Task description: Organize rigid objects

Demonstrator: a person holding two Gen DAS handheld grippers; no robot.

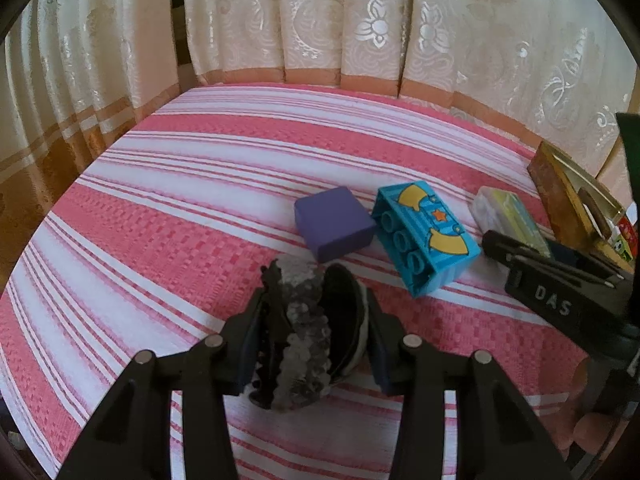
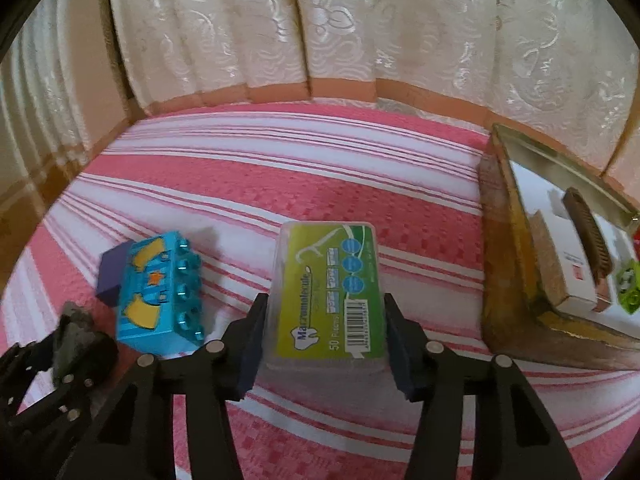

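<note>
My left gripper (image 1: 316, 312) is shut on a black hair clip with clear stones (image 1: 304, 344), which rests low on the pink striped cloth (image 1: 160, 208). Just beyond it lie a purple block (image 1: 334, 228) and a blue toy brick with yellow shapes (image 1: 426, 236), tipped on its side. My right gripper (image 2: 326, 308) is shut on a clear box with a green label (image 2: 332, 280); both pads press on its long sides, and it still lies on the cloth. In the right wrist view the blue brick (image 2: 160, 292) and purple block (image 2: 112, 280) sit to the left.
A golden tray (image 2: 504, 240) stands at the right, holding a white box (image 2: 560, 272), a brown ridged item (image 2: 588, 232) and a green brick (image 2: 628, 284). Cream curtains (image 2: 320, 40) hang close behind the cloth's far edge. The two grippers work close side by side.
</note>
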